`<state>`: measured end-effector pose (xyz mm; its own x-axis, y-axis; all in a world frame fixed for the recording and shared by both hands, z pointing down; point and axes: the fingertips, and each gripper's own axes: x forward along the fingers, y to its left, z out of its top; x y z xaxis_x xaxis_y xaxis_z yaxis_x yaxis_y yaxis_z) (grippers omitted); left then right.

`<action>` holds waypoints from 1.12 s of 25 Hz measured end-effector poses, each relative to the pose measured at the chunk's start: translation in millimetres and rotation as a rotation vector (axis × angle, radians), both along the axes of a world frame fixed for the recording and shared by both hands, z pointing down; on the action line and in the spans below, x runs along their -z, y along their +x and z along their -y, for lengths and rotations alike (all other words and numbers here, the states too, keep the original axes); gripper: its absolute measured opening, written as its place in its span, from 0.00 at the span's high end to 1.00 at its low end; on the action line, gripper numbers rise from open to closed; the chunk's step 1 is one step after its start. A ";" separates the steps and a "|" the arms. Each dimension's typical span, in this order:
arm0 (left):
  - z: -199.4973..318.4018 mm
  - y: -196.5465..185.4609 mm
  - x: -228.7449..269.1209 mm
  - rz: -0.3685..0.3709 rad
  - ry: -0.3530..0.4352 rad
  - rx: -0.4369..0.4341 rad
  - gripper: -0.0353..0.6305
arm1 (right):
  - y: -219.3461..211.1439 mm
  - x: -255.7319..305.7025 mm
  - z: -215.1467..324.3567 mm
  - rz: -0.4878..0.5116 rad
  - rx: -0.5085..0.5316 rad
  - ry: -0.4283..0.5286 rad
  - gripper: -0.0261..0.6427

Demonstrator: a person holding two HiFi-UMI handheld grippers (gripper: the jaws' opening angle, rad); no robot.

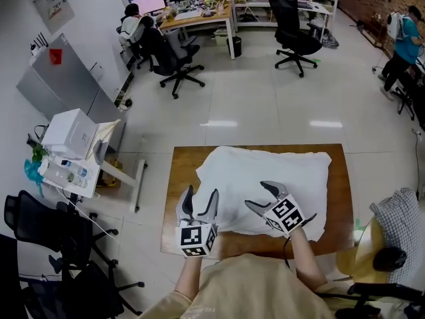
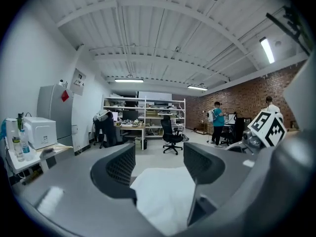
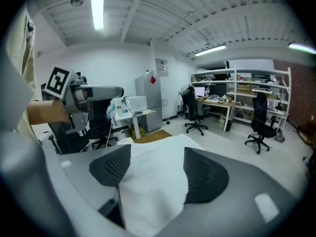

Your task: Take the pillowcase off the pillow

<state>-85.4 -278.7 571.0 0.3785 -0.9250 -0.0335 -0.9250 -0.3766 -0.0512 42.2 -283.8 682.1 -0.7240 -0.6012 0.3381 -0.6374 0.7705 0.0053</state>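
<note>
Far left: a white box [image 1: 68,133] sits on a small white side table [image 1: 126,173], well clear of the action, with 1 black office chair [image 1: 40,228] in front of it.
Table: a brown wooden table [image 1: 180,178] fills the middle of the floor, its long side facing the person.
Left gripper: here's the left gripper [image 1: 202,191], hovering at the pillow's near left corner and pointing out across the table. Its 2 jaws stand well apart; the left gripper view shows only white fabric lying lower down and beyond them, with neither pad touching it.
Pillow: the white pillow [image 1: 279,168] lies flat across the table, pillowcase on, its cover rumpled. It takes up most of the tabletop, with bare wood showing on the left and along the near edge.
Right gripper: the right gripper [image 1: 257,195] is over the near middle of the pillow, tipped a little downward and angled to the left. Its jaws are spread too, and in the right gripper view white fabric fills the gap from 1 jaw to the other. Nothing shows the pads pinching it.
Far right: a checked cloth [image 1: 400,219] hangs over a chair beside the table's right end.
</note>
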 end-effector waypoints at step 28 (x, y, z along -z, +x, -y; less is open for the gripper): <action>31.1 -70.1 -32.9 -0.057 -0.053 0.067 0.48 | -69.5 -145.1 61.3 -0.422 0.043 -0.164 0.85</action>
